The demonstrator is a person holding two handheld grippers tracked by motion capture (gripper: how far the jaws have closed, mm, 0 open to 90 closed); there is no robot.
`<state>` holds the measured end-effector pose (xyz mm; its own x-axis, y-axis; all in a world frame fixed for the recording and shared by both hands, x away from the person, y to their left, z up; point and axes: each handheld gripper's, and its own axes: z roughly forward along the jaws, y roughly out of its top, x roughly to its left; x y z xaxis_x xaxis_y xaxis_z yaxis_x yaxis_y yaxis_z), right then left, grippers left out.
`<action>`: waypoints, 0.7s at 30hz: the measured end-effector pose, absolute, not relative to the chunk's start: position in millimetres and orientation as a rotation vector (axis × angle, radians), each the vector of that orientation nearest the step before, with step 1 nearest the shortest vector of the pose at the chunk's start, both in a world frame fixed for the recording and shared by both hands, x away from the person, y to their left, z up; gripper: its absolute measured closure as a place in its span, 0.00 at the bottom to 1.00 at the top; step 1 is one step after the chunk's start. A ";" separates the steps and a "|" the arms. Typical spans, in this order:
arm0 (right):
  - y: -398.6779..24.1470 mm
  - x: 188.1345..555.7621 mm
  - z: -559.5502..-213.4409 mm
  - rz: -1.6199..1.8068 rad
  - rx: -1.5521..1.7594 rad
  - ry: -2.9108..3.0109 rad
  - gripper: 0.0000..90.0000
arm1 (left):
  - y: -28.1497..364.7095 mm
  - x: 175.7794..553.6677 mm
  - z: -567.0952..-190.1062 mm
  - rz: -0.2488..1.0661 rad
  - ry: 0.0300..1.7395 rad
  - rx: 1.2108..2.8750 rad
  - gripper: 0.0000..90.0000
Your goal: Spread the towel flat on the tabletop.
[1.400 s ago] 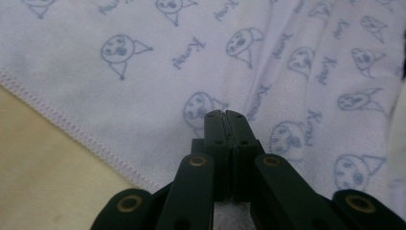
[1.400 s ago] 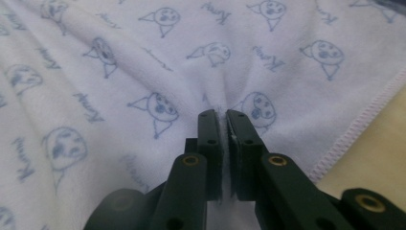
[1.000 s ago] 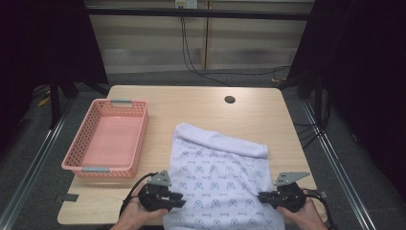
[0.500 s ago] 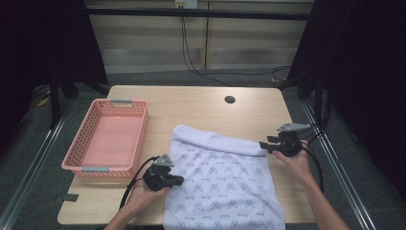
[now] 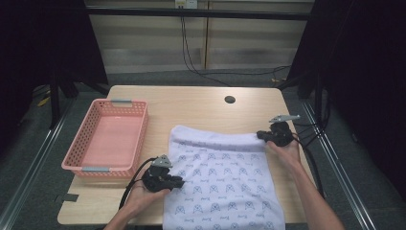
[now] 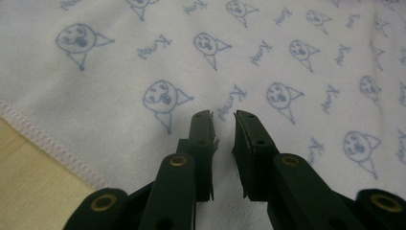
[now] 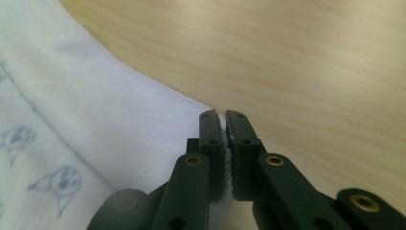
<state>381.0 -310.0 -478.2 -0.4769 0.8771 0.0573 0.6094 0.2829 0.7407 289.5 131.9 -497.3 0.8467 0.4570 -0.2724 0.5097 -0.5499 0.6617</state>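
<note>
From the high view I see one white cloth (image 5: 225, 184) printed with small blue faces, spread on the worktop (image 5: 191, 108) between my two tongs. The left tongs (image 5: 178, 181) lie low at its near left edge, beside one pink basket (image 5: 107, 139); the right tongs (image 5: 261, 135) reach its far right corner.

In the left gripper view the left tongs (image 6: 222, 115) stand narrowly parted, having just eased apart, over the cloth (image 6: 287, 52).

In the right gripper view the right tongs (image 7: 221, 114) pinch the cloth's hemmed corner (image 7: 221, 163).

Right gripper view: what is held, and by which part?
The right gripper is shut on the printed cloth, pinching its hemmed far right corner.
</note>
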 end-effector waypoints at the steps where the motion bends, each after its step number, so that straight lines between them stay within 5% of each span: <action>1: -313.1 385.1 -474.7 1.027 1.355 2.175 0.96 | 132.0 289.5 -497.3 -0.088 0.694 2.239 0.86; 6: -318.0 406.7 -464.5 1.011 1.341 2.125 0.88 | 132.6 287.6 -496.5 -0.091 0.677 2.252 0.83; 10: -321.2 407.5 -466.5 1.011 1.423 2.038 0.61 | 134.7 282.5 -496.8 -0.121 0.677 2.235 0.77; 21: -303.3 328.9 -470.4 1.093 1.290 2.232 0.58 | 141.1 308.3 -485.9 -0.016 0.784 2.138 0.72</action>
